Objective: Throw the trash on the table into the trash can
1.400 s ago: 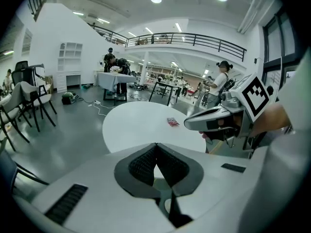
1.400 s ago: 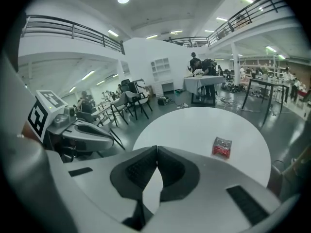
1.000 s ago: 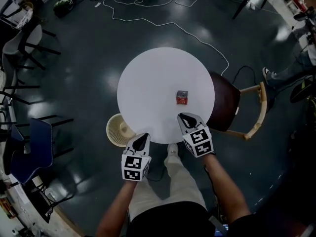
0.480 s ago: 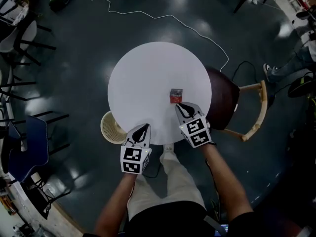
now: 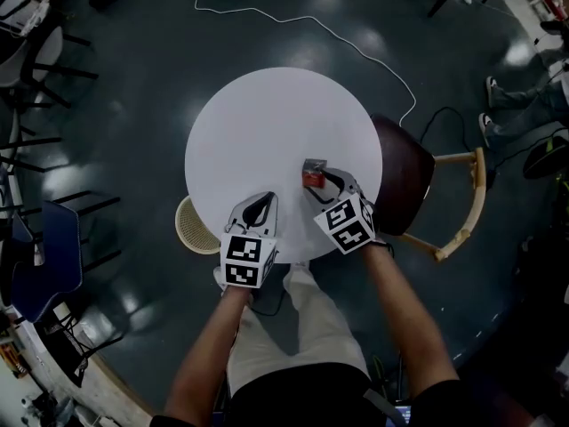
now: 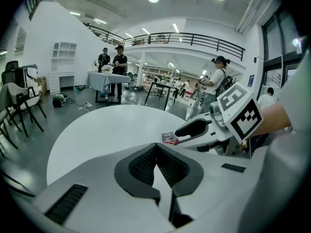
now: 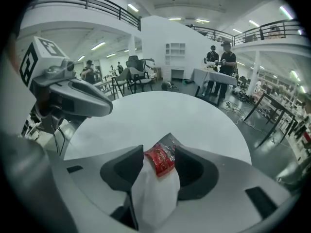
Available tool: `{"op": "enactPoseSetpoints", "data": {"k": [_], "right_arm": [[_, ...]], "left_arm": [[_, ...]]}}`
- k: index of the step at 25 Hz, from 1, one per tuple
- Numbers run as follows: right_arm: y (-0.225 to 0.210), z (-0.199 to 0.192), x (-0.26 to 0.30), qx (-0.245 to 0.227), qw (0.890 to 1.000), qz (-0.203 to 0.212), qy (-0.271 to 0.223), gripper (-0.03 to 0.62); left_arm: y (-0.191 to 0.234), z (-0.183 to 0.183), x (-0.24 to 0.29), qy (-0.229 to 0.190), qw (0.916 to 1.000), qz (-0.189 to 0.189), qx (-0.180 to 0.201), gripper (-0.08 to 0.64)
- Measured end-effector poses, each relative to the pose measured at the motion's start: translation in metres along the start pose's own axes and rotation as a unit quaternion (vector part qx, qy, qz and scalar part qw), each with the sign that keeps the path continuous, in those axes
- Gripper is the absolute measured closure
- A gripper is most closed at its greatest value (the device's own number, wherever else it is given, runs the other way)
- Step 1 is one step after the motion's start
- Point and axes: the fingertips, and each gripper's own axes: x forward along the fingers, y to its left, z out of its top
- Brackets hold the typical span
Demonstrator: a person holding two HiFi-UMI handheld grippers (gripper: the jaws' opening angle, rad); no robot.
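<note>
Here we are over the round white desk (image 5: 267,123), and the right gripper (image 5: 327,183) is down at its near-right part, nose tilted onto the one piece of trash there, a crumpled red snack wrapper (image 5: 312,175). The right gripper view tells it best: the jaws have just been swinging apart and now stand wide. The wrapper sits in the gap between them, its red face and clear crinkled edge up close to the right-hand pad, not squeezed by either side. The wrapper lies flat on the desk top, nothing lifted. Over on the other side, the left gripper (image 5: 258,208) hovers above the desk's near edge, and its own view shows the two dark ribbed pads pressed together at the tips with nothing caught between them. From that same view the right gripper's black jaw reaches in from the right toward the little red wrapper. The trash can (image 5: 190,227), a pale ribbed basket, stands on the floor at the desk's near-left rim, partly tucked under it and just beside the left gripper. A dark brown chair (image 5: 404,181) with pale wooden legs is pushed up against the desk's right side, and a white cable (image 5: 360,41) snakes over the dark floor beyond the desk's far edge.
</note>
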Motion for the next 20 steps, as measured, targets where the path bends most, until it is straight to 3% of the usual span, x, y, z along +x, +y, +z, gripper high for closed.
{"op": "enactPoseSetpoints", "data": {"k": [5,12,20], "right_arm": [[-0.006,-0.005,0.014,-0.01,1.0,0.006,0.009,0.402],[-0.008,-0.005,0.021,-0.012,1.0,0.003,0.004,0.403],[-0.008,-0.006,0.023,-0.019,1.0,0.001,0.012,0.474]], "left_arm": [[0.0,-0.001,0.024,0.01,0.9997,-0.007,0.022,0.545],[0.0,-0.011,0.035,0.023,0.9996,-0.012,0.013,0.545],[0.003,-0.011,0.035,0.023,0.9996,-0.014,-0.002,0.545]]}}
